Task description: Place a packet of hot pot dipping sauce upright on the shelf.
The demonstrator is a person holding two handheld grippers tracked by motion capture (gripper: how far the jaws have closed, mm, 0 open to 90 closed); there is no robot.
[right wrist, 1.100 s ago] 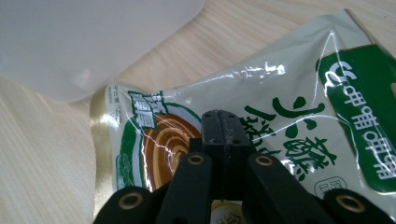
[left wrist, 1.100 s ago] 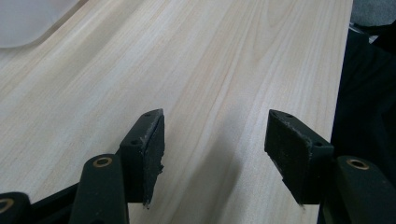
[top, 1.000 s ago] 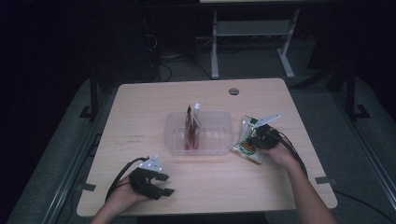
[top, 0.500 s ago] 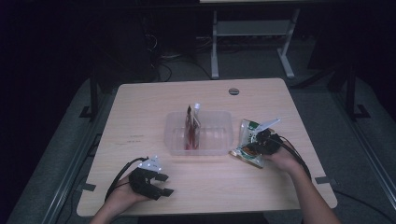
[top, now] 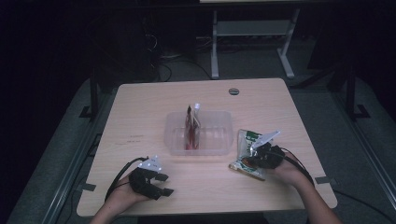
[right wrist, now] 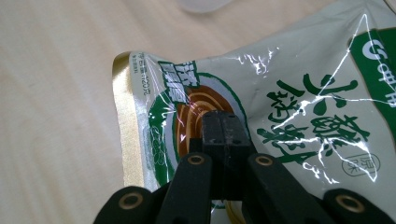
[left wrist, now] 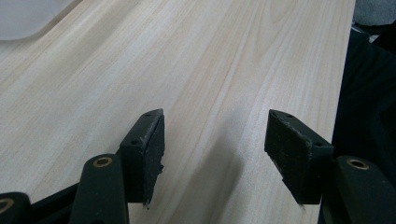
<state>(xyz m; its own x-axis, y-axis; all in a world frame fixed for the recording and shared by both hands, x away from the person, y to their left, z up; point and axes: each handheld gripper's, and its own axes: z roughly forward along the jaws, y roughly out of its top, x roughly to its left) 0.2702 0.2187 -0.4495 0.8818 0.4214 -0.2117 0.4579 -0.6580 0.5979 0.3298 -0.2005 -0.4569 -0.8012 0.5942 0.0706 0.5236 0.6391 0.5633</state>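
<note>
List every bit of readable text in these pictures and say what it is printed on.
Green and white snack bag, pinched in the right hand-held gripper: large green Chinese characters, not legible enough to quote.
Same bag, small boxed stamp at lower right: two characters, too blurred to read.
Same bag, fine print along the gold edge: too small to read.
Red pouch standing in the clear tray: print too small to read.
Table: no text.

A crinkled green-and-white snack packet (top: 247,151) lies on the table, right of the tub.
</note>
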